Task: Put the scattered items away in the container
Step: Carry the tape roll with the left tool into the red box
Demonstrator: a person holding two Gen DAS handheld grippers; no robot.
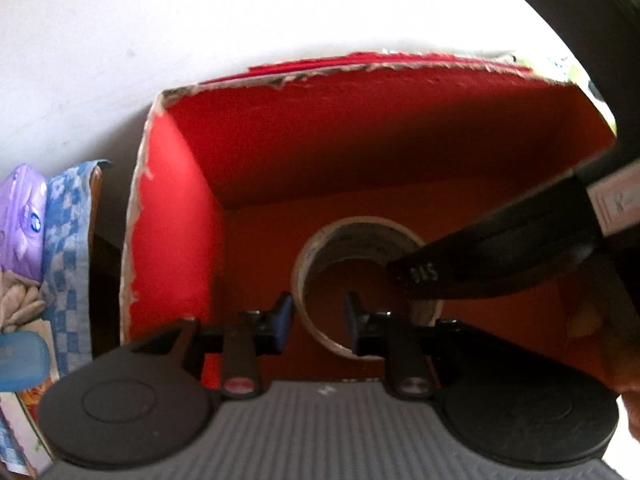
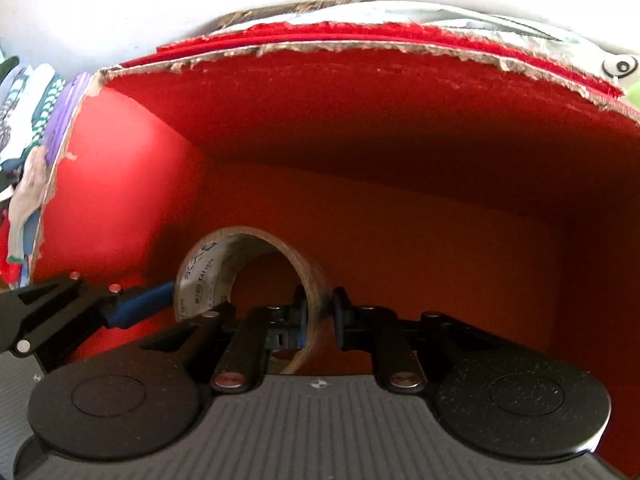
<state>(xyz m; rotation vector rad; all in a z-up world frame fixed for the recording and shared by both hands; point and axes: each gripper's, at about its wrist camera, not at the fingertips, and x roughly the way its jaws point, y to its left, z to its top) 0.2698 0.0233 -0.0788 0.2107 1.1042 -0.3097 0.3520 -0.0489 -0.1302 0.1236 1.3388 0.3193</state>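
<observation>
Both tools reach down into a red cardboard box (image 1: 280, 152) with torn, ragged upper edges, which stands on a white surface (image 1: 100, 60). A roll of tape (image 1: 320, 248) is inside the box, low near its red floor, standing on its edge so that one looks through its hole. In the right wrist view the right tool (image 2: 322, 314) grasps this roll: the wall of the roll (image 2: 208, 268) passes between its two blue pads, and both pads press on it, one from inside the ring and one from outside. In the left wrist view the left tool (image 1: 318, 320) has its pads on both sides of the near wall of the same roll, one blue finger (image 1: 284, 316) outside the ring and the other inside. A small gap shows between the pads and the cardboard wall, so this tool looks released and does not pinch the roll. The black body of the right tool (image 1: 500, 256) crosses the left view from the right side and reaches into the ring. The blue finger of the left tool (image 2: 140, 304) is also seen in the right view, just beside the roll on its left. Outside the box, on the left, lie a purple packet (image 1: 24, 216) and a blue checked cloth (image 1: 66, 216); they are blurred.
</observation>
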